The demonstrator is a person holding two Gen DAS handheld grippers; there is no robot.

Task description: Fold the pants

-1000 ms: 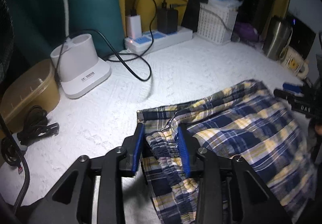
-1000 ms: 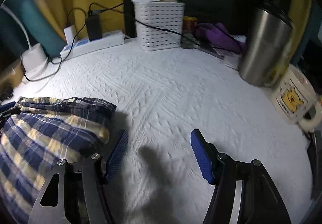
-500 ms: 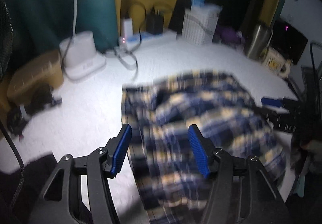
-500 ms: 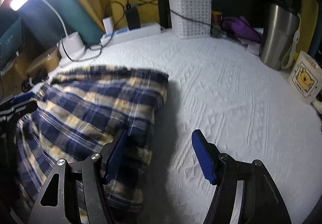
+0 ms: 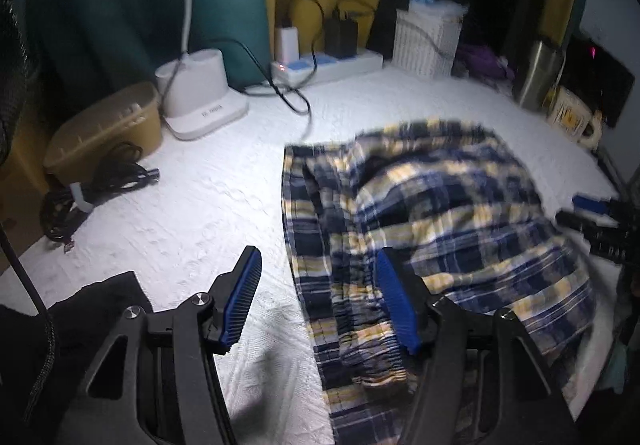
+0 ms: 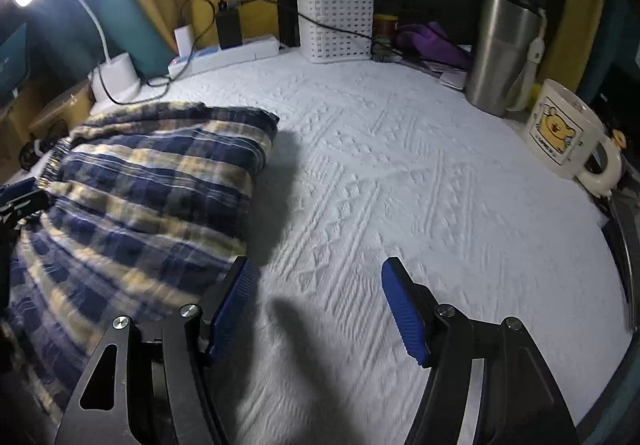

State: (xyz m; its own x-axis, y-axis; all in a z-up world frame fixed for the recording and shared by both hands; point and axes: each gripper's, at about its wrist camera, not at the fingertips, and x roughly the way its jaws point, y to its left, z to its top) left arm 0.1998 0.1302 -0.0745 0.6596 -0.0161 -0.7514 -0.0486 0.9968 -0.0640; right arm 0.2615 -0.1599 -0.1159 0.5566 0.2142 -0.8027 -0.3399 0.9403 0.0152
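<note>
**Operator:** My left gripper [image 5: 318,299] has its jaws spread apart with nothing pinched. A second ago those pads were clamped on the bunched waistband; now the elastic edge lies loose on the cloth, partly between the fingers and touching neither. My right gripper [image 6: 316,309] is just as wide and empty, with only white tablecloth [image 6: 400,185] between its pads.

**Observer:** So the fold has been dropped?

**Operator:** I'd say so. The plaid pants [image 5: 420,213] have gone from a stretched panel to a doubled, humped bundle lying in front of me, left of the right gripper and just beside its left finger. Both views have also drawn back from it. My guess is that one fold is down and the bundle wants flattening or another fold.

**Observer:** How much room is there?

**Operator:** Plenty to the right, where there's bare cloth out to the mug [image 6: 560,133] and steel tumbler [image 6: 504,53]. The left is tighter, with the lamp base [image 5: 200,101], its cable, a tan box [image 5: 104,133] and a coil of black cord [image 5: 96,189] near that edge. The bundle's far edge sits well apart from the power strip [image 5: 328,65] and white basket [image 6: 336,25].
</note>
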